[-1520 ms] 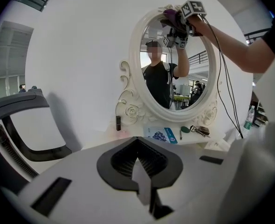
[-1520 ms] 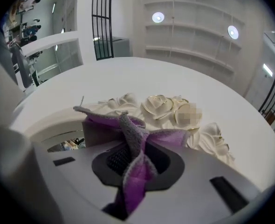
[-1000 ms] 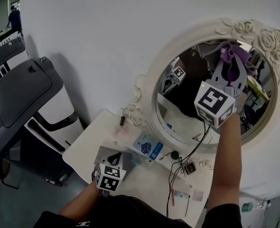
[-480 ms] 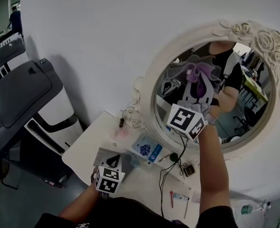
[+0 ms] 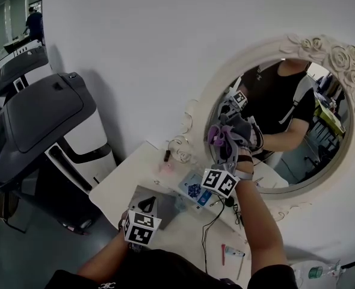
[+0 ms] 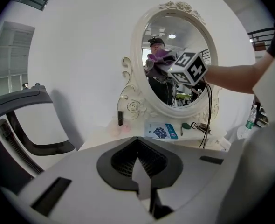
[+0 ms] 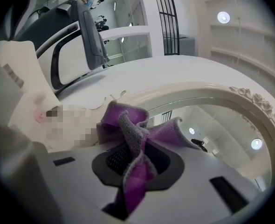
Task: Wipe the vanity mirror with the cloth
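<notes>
**Cloth carried to the mirror's left edge**

Since a second ago, the right gripper (image 5: 227, 144) has been swept from the upper right of the glass, across and downward, to the left side of the vanity mirror (image 5: 307, 152). The left gripper (image 5: 146, 205) has been kept low over the table.

At the far left, a grey-and-white machine (image 5: 42, 116) is seen against the wall. Beside it stands the white table (image 5: 120, 188), and the left gripper is held over its near edge. Its jaws are brought together, with nothing between them.

Further along the table, a small dark tube (image 5: 166, 156) is stood near the mirror's scrolled base, with a pink object (image 5: 167, 168) just in front of it. A blue-and-white packet (image 5: 195, 190) is laid flat to the right of these, and a black cable (image 5: 210, 221) is trailed down from the right gripper.

The right gripper is raised above the packet, and its jaws are clamped on the purple-and-grey cloth (image 5: 218, 135). The cloth is bunched and fanned out beyond the jaw tips. It is held at the left rim of the glass, just inside the white carved frame (image 5: 322, 46). Whether it is pressed against the glass cannot be told.
</notes>
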Motion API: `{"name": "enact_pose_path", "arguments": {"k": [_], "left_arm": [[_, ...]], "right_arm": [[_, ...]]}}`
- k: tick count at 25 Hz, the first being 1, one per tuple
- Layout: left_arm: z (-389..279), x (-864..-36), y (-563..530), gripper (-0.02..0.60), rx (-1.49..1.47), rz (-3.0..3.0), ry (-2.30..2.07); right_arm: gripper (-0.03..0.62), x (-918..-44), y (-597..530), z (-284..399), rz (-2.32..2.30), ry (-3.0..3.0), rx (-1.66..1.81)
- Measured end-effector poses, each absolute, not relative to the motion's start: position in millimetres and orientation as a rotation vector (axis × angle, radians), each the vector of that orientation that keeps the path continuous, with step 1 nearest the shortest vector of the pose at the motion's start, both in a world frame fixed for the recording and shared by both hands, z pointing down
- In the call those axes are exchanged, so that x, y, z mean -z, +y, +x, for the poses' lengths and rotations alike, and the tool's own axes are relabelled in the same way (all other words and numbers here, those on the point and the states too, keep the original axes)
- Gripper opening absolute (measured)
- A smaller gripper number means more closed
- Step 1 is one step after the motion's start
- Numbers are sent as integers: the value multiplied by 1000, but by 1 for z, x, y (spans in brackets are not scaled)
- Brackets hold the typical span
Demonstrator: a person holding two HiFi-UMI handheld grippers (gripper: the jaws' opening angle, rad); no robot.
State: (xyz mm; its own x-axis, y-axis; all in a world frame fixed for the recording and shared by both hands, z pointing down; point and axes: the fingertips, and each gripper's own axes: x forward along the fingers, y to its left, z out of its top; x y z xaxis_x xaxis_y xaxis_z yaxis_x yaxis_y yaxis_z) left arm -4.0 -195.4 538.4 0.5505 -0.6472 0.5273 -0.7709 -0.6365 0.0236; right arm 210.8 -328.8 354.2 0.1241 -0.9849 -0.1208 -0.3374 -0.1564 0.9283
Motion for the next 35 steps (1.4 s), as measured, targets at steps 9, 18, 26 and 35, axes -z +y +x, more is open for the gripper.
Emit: {"name": "enact_pose_path", "arguments": {"k": [9, 18, 26, 35], "left_arm": [[-23, -533, -182, -2, -704, 2533, -1225], [-20, -539, -175, -2, -739, 2525, -1210], [4, -542, -182, -2, -755, 2560, -1151], [34, -548, -191, -2, -808, 2615, -1023]], "right_arm": [[52, -461, -309, 226, 1399, -1310, 923], [52, -299, -278, 250, 1734, -1251, 1144], [54, -65, -229, 301, 2130, -1094, 1308], [51, -43, -234, 303, 2176, -1119, 1302]]}}
